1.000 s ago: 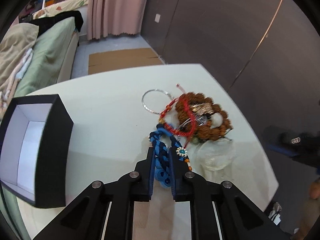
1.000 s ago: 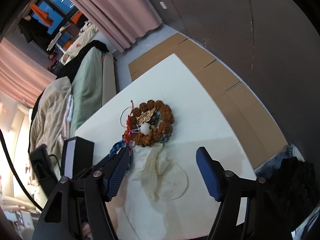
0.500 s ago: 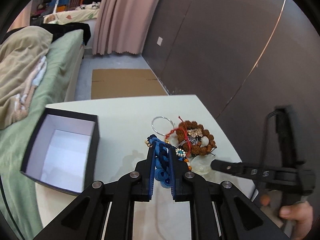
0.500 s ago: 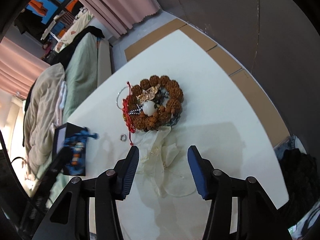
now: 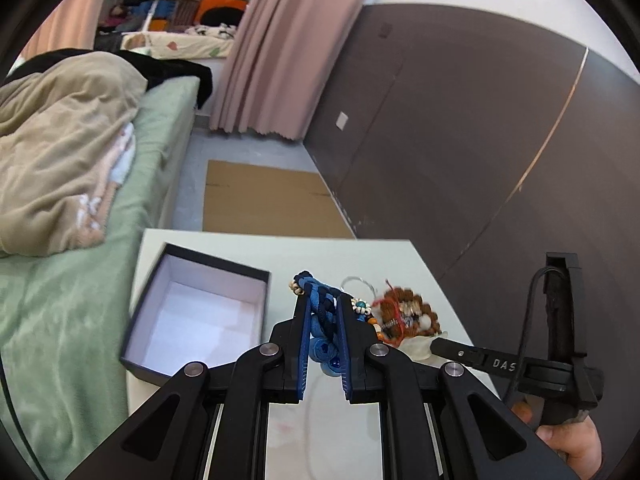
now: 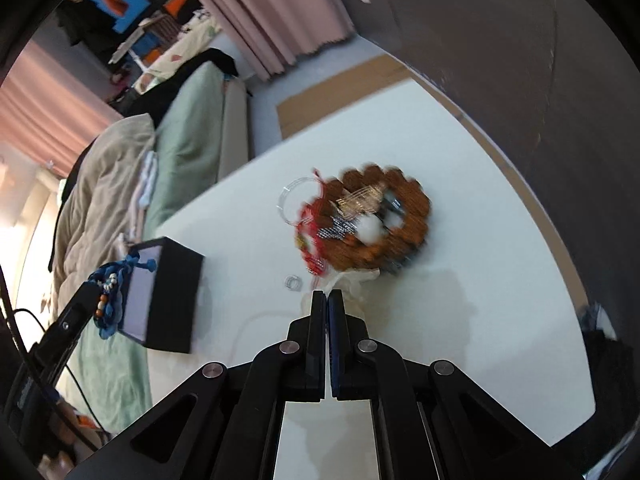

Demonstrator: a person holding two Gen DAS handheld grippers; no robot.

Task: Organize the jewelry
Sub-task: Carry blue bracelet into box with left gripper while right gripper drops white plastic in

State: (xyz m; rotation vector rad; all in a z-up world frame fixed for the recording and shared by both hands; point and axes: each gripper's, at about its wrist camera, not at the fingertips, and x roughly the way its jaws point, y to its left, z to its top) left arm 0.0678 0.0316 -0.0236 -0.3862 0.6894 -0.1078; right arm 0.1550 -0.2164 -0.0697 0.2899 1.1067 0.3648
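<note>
My left gripper is shut on a blue braided bracelet and holds it in the air, just right of the open black box with a white inside. The bracelet also shows in the right wrist view, beside the box. My right gripper is shut on the edge of a clear plastic bag on the white table. Beyond it lies a pile of jewelry: a brown bead bracelet, a red cord bracelet, a silver bangle and a small ring.
A bed with green sheet and beige blanket runs along the table's left side. A dark wall stands to the right. Cardboard lies on the floor past the table's far edge.
My left gripper lifted the blue bracelet off the table and carried it left toward the box. My right gripper went from wide open to shut on the plastic bag.
</note>
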